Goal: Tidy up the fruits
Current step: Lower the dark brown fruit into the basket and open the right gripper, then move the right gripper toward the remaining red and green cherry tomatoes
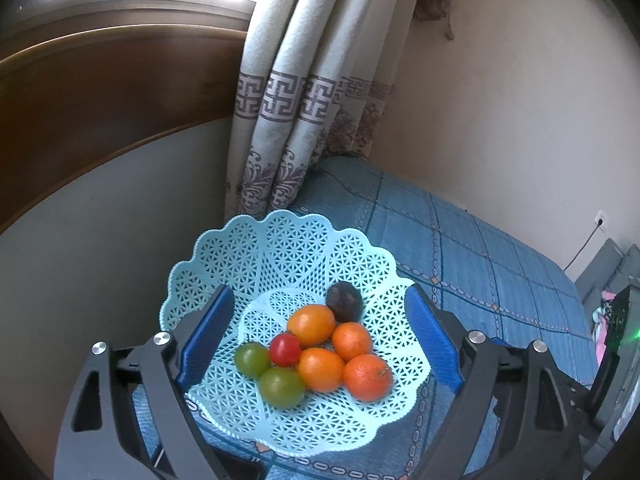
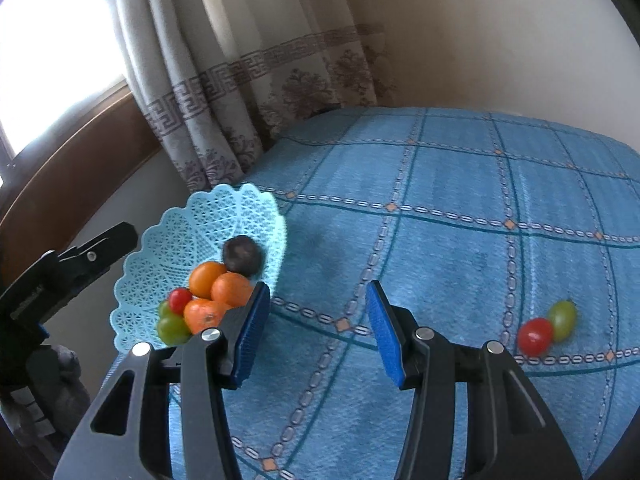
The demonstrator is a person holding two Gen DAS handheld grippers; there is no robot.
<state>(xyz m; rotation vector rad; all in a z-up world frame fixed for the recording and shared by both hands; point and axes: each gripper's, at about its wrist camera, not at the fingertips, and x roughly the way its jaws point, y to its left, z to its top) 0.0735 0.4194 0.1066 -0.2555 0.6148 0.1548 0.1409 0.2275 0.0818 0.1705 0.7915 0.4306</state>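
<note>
Eight fruits in lattice basket (image 1: pixel 280 248) on blue tabletop cloth (image 2: pixel 460 208), left claw (image 1: pixel 316 334) apart over basket, right claw (image 2: pixel 316 332) apart, empty, red tomato (image 2: pixel 535 336) touching green tomato (image 2: pixel 563 318) right of it

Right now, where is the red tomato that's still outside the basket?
In the right wrist view, the loose red tomato lies on the blue bedspread at far right, touching a green tomato, well away from the basket.
</note>
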